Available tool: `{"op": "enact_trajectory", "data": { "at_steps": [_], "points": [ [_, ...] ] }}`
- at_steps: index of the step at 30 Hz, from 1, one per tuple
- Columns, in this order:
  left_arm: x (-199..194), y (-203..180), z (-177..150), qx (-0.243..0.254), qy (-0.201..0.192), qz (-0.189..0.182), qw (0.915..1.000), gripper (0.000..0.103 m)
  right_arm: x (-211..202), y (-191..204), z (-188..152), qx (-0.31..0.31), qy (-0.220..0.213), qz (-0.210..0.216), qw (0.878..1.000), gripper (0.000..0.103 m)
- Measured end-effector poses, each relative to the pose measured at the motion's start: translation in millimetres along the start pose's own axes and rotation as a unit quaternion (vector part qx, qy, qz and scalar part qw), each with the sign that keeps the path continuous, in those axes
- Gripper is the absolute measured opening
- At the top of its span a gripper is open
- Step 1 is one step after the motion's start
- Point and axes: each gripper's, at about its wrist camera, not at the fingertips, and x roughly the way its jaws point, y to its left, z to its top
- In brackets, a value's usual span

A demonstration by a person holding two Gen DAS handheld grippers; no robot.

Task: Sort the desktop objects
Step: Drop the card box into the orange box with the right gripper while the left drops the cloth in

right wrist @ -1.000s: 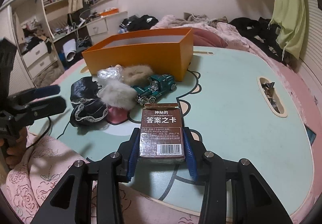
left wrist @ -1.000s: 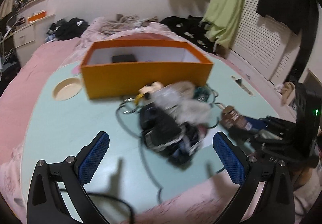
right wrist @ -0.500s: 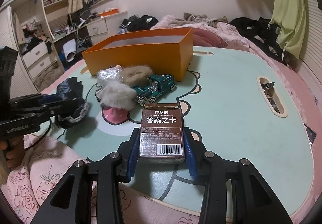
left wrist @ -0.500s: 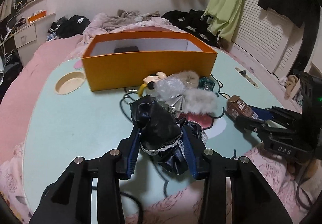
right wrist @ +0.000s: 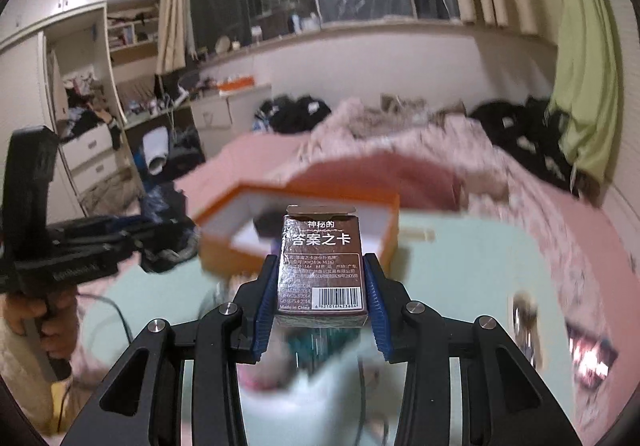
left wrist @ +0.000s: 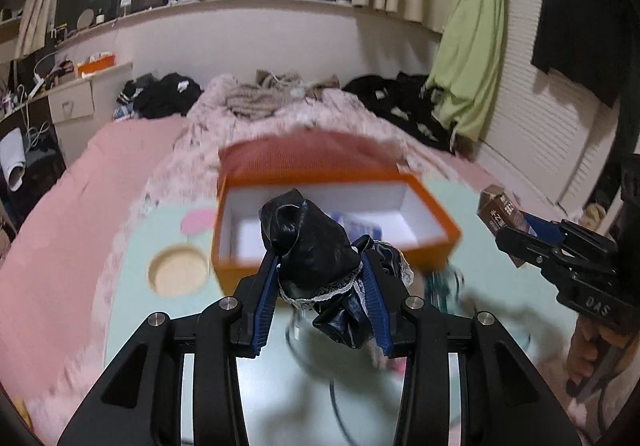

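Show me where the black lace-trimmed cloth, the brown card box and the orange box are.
black cloth (left wrist: 308,242), left wrist view, its bunched top.
brown card box (right wrist: 322,270), right wrist view, its printed face.
orange box (left wrist: 430,205), left wrist view, its right rim.

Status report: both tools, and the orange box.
Left tool shut on black lace-trimmed bundle. Right tool shut on brown card box. Orange box open ahead, nothing blocking it.
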Motion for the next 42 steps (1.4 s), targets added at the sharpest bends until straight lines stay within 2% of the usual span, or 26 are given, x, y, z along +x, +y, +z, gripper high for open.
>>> {"op": "enact_trajectory", "data": {
  "at_steps": [3,4,5,6,7,9,10,12,13,16,23,26,29,32,34,36,39,42],
  "points": [
    [19.1,0.6,23.3,-0.006,-0.017,0.002,0.9998,0.042,29.8,0.5,20.5,0.002,0.000,0.006,1.000,0.041],
    [26.2,1.2,26.7,-0.010,-0.020,0.005,0.9997,0.046,46.7,0.2,22.9,0.003,0.013,0.002,1.000,0.043],
    [36.2,2.7,28.5,-0.013,-0.019,0.009,0.9997,0.061,59.1,0.0,21.4,0.001,0.028,-0.009,1.000,0.059],
    [53.2,5.5,27.8,-0.018,0.001,0.020,0.9996,0.071,72.6,0.2,17.4,-0.002,0.046,-0.028,0.999,0.076],
    [64.6,8.7,24.5,-0.025,0.021,0.030,0.9990,0.084,84.5,-0.1,10.1,-0.005,0.063,-0.044,0.997,0.078],
    [87.4,14.8,12.6,-0.038,0.061,0.041,0.9965,0.084,98.7,0.1,-5.2,-0.013,0.092,-0.044,0.995,0.078],
    [96.6,17.1,4.9,-0.042,0.078,0.039,0.9953,0.084,97.9,4.2,-9.6,-0.029,0.083,-0.043,0.995,0.078],
    [97.0,8.2,-4.7,-0.003,0.052,0.063,0.9966,0.084,94.3,5.9,-13.5,-0.029,0.076,-0.048,0.996,0.078],
    [95.6,7.3,-5.6,-0.005,0.049,0.065,0.9966,0.084,94.2,2.6,-14.0,-0.021,0.081,-0.043,0.996,0.078],
    [96.2,8.5,-6.8,-0.014,0.062,0.054,0.9965,0.085,94.7,0.3,-13.7,-0.023,0.084,-0.038,0.995,0.078],
    [93.3,6.3,-6.8,-0.013,0.061,0.055,0.9966,0.085,90.8,-2.7,-15.2,-0.028,0.074,-0.034,0.996,0.078],
    [87.5,5.5,-6.1,-0.016,0.067,0.037,0.9969,0.085,77.6,-4.1,-10.7,-0.021,0.069,-0.037,0.997,0.078],
    [54.4,6.3,-3.8,-0.029,0.012,0.034,0.9989,0.085,38.2,-3.7,-6.8,-0.010,0.022,-0.025,0.999,0.078],
    [21.3,2.0,-9.7,-0.030,-0.011,0.004,0.9995,0.085,10.4,0.1,-16.2,-0.017,0.028,-0.025,0.999,0.084],
    [5.5,-4.4,-22.7,-0.018,0.004,-0.011,0.9998,0.085,2.3,2.6,-33.4,-0.029,0.054,-0.032,0.998,0.084],
    [-1.7,-11.3,-42.7,0.002,0.029,-0.009,0.9995,0.085,0.4,3.2,-52.8,-0.032,0.080,-0.034,0.996,0.084],
    [2.7,-17.1,-73.9,0.005,0.079,0.002,0.9969,0.085,4.2,0.7,-81.9,-0.013,0.126,-0.032,0.991,0.084],
    [14.0,-22.5,-96.3,0.005,0.123,-0.009,0.9924,0.085,12.0,1.3,-100.9,-0.019,0.162,-0.050,0.985,0.084]
  ]
}}
